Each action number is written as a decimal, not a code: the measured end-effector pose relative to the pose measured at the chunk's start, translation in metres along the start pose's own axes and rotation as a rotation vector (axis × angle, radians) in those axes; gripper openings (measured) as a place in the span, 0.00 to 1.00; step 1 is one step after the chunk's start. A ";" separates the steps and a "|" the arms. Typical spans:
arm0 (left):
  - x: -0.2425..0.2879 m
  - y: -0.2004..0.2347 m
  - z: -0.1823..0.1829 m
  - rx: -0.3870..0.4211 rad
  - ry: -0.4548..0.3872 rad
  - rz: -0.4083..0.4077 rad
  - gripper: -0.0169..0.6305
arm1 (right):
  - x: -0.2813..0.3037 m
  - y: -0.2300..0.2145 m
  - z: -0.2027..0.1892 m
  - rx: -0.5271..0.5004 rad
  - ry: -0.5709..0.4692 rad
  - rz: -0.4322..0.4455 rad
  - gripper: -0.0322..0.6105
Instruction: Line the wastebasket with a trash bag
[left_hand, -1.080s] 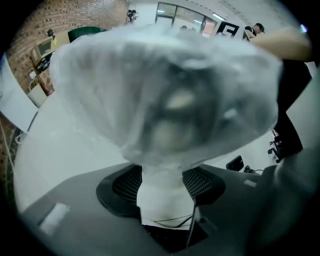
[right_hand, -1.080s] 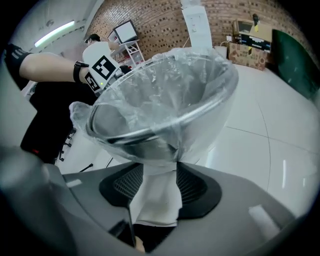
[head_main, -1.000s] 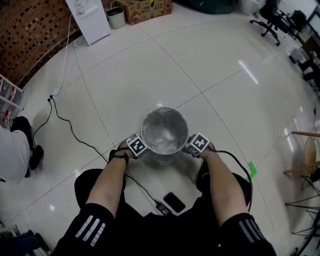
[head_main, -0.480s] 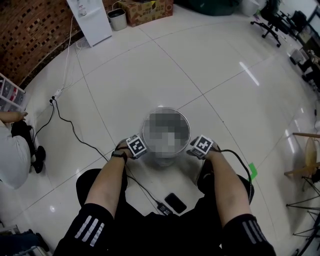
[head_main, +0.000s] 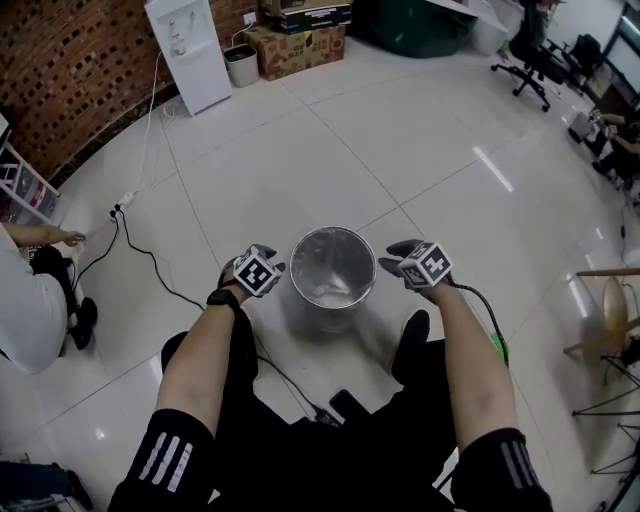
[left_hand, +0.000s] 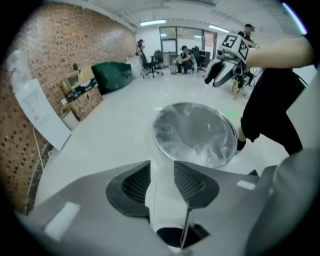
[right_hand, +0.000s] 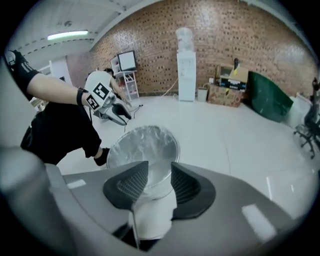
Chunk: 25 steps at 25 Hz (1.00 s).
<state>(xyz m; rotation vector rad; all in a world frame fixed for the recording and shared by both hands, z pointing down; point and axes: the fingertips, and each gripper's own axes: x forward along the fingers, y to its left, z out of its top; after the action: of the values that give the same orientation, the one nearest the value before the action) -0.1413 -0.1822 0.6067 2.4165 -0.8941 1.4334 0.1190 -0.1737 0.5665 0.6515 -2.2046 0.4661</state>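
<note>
left claw (left_hand: 161, 166): released, jaws closing, nothing between. right claw (right_hand: 159, 167): same, closing on air. claws hang left and right of wastebasket (head_main: 325, 318), clear of rim. wastebasket upright on floor (head_main: 300, 150), between claws; clear trash bag (head_main: 332, 275) lines inside. judgement: lining looks done. keep claws off film, no snag. check fold over rim all round; too fine to tell here.

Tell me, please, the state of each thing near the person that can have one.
Wastebasket, upright, lined.
Bag, open, inside the wastebasket.
Left gripper, fingers closing, nothing between them.
Right gripper, fingers closing, nothing between them.
Phone, flat on the floor.
</note>
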 end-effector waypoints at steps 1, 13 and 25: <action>-0.015 0.002 0.022 -0.012 -0.071 0.004 0.22 | -0.013 0.000 0.017 -0.015 -0.050 -0.018 0.26; -0.177 -0.022 0.170 -0.008 -0.609 -0.041 0.02 | -0.107 0.061 0.140 -0.060 -0.459 -0.055 0.06; -0.165 -0.028 0.201 0.102 -0.650 -0.002 0.21 | -0.119 0.074 0.175 -0.117 -0.619 -0.032 0.06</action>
<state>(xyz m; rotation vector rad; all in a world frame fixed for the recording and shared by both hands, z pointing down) -0.0352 -0.1844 0.3675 3.0149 -0.9426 0.6878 0.0416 -0.1685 0.3558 0.8477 -2.7666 0.1172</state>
